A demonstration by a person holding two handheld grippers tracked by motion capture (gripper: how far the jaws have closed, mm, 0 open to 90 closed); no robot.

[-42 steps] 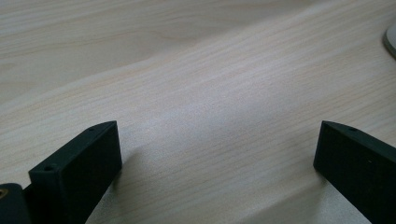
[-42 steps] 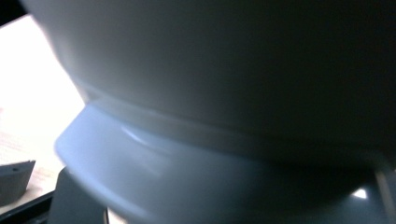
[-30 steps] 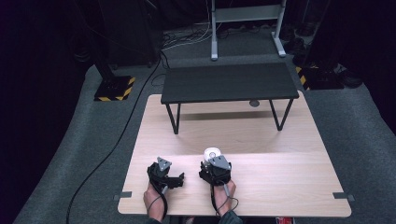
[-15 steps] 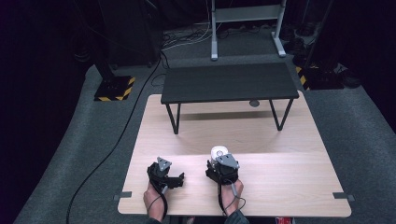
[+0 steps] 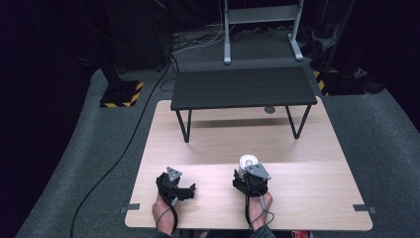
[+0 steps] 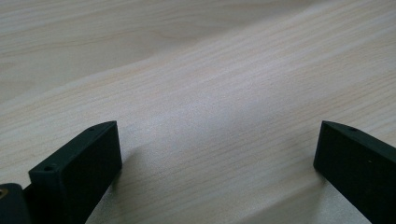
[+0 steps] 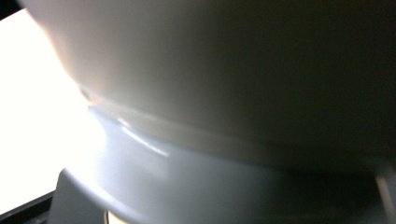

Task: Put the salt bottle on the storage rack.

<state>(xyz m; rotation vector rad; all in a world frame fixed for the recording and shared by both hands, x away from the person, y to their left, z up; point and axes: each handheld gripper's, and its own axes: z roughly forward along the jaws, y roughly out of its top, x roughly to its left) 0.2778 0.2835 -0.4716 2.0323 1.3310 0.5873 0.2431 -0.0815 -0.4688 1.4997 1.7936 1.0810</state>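
At the near edge of the pale wooden desk, our right tongs grip a white round container, held just above the desktop right of centre. Our left tongs rest alongside, well apart from it, jaws spread wide over bare wood.

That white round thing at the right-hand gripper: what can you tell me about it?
The white round object looks like smooth, glossy plastic or ceramic, with a circular top and a stepped rim seen close up in the right gripper view. It sits at the tip of the right gripper, whose jaws are shut on it, above the pale wooden table. What it is exactly I cannot tell.
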